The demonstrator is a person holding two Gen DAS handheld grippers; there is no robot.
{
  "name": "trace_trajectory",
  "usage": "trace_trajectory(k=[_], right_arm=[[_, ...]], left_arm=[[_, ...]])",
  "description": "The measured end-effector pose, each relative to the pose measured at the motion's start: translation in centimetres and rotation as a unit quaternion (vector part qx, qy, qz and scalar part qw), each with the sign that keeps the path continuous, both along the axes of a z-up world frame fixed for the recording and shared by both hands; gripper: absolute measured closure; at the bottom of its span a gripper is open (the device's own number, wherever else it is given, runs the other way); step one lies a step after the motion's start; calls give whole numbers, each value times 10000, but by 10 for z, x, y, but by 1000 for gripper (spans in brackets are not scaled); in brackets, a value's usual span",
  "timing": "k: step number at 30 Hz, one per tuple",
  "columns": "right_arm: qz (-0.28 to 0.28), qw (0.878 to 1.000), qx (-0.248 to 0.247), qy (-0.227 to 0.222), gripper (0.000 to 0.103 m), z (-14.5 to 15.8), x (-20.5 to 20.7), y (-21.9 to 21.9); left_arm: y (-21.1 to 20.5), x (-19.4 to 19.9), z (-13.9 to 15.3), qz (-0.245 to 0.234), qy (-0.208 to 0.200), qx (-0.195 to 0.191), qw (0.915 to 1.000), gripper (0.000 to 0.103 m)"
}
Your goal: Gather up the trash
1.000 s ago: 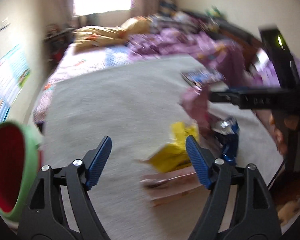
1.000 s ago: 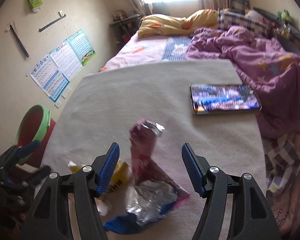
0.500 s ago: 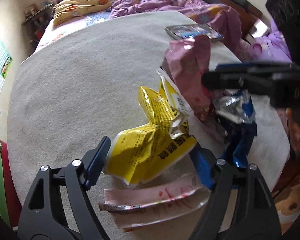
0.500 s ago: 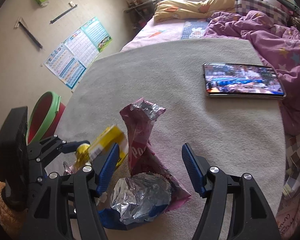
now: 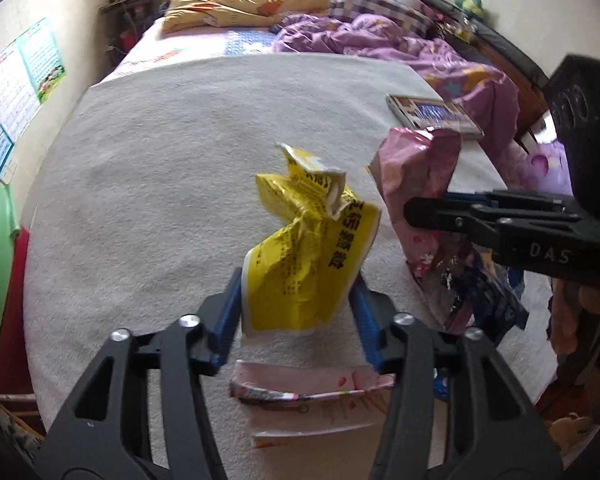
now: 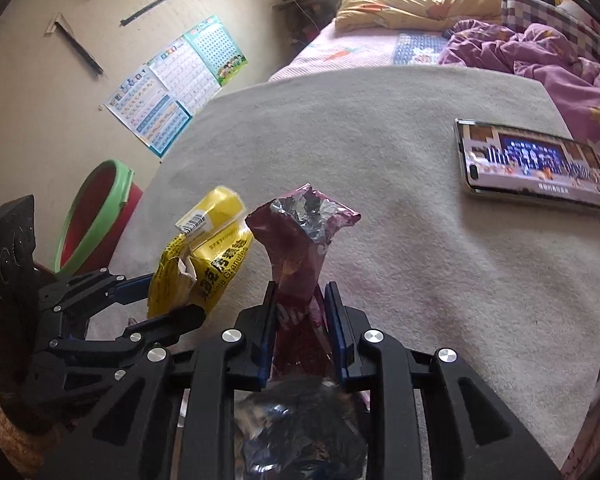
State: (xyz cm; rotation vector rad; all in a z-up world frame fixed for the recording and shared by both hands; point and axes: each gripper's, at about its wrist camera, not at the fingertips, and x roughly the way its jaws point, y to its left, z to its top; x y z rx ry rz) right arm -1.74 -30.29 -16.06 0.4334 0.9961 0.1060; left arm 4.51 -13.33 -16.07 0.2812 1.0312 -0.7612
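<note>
My left gripper [image 5: 296,312] is shut on a crumpled yellow packet [image 5: 312,256], which stands up between the blue pads; the packet also shows in the right wrist view [image 6: 204,264]. My right gripper [image 6: 300,328] is shut on a tall pink snack bag [image 6: 300,248], also in the left wrist view [image 5: 416,184]. A pale pink wrapper [image 5: 312,400] lies flat under the left gripper. A crumpled blue and silver foil bag [image 6: 300,424] lies under the right gripper. All of it is on the grey blanket [image 5: 160,200].
A red bin with a green rim [image 6: 96,216] stands on the floor left of the bed. A phone with a lit screen [image 6: 536,164] lies on the blanket to the right. A purple quilt [image 5: 400,48] and pillows lie at the far end.
Both grippers have closed: the left one on the yellow packet, the right one on the pink snack bag. Both were open half a second ago.
</note>
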Motion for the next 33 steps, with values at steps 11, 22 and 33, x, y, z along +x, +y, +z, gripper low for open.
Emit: trace_trajectory(k=[11, 22, 33], right_arm=[[13, 10000, 52, 47, 80, -3, 6, 3], [76, 9999, 73, 17, 83, -3, 10, 8], [-32, 9993, 38, -371, 83, 25, 1, 11]], left_arm=[[-13, 20, -5, 200, 196, -213, 9994, 40], [-23, 24, 1, 194, 108, -297, 9993, 44], [-1, 15, 20, 461, -232, -564, 9971, 60]])
